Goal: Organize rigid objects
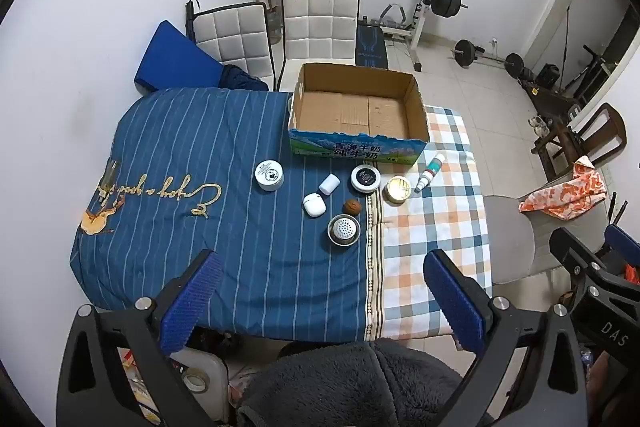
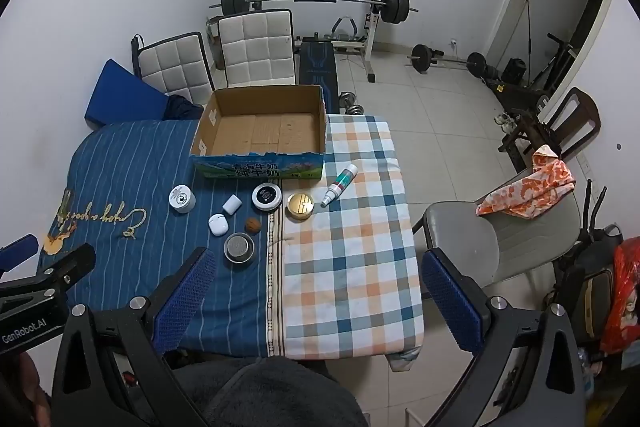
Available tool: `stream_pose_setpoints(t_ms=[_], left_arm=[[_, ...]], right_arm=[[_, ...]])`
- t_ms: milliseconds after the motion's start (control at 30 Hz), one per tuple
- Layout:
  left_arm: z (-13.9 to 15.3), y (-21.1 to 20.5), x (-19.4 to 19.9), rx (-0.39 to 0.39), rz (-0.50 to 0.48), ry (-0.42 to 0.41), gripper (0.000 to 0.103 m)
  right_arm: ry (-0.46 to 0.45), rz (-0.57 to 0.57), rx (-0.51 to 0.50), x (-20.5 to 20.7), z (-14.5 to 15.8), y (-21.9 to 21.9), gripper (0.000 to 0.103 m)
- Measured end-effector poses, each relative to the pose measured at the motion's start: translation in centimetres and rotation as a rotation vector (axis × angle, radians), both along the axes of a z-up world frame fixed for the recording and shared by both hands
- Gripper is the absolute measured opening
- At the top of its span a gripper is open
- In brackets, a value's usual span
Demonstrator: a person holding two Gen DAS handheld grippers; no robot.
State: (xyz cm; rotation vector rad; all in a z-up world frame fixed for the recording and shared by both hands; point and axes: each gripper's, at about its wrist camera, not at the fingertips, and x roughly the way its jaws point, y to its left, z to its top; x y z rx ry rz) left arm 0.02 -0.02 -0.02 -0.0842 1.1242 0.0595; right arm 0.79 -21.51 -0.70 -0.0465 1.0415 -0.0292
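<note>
Nearest you: both grippers hang over the desk's near edge, left gripper [image 1: 320,301] and right gripper [image 2: 316,297], jaws wide apart, holding nothing.
Box: cardboard box [image 1: 358,109] stands empty at the far edge, centre.
Items: jars, earbud case and strainer [image 1: 344,231] cluster just before it, ahead of your left jaws.
Bottle: spray bottle [image 2: 340,185] lies slanted toward the far right; your right gripper looks nearer.
Room: gym gear behind.

Cloth-covered table [image 1: 224,227] carries cardboard box [image 1: 358,145], small containers.
</note>
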Motion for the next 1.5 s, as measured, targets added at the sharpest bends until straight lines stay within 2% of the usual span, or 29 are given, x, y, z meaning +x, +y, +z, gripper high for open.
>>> stream_pose_setpoints(t_ms=[567,1400,1500], left_arm=[[0.0,1.0,0.4,0.0,0.005,-0.01,0.103],[0.4,0.2,1.1,0.018,-0.007,-0.016,0.103],[0.6,0.2,1.1,0.018,-0.005,-0.018,0.103]], right_arm=[[-0.008,0.005,0.0,0.3,-0.3,-0.2,0.103],[-0.008,0.006,0.005,0.5,-0.8,-0.1,0.103],[-0.006,0.005,0.011,0.6,0.0,-0.4,0.103]])
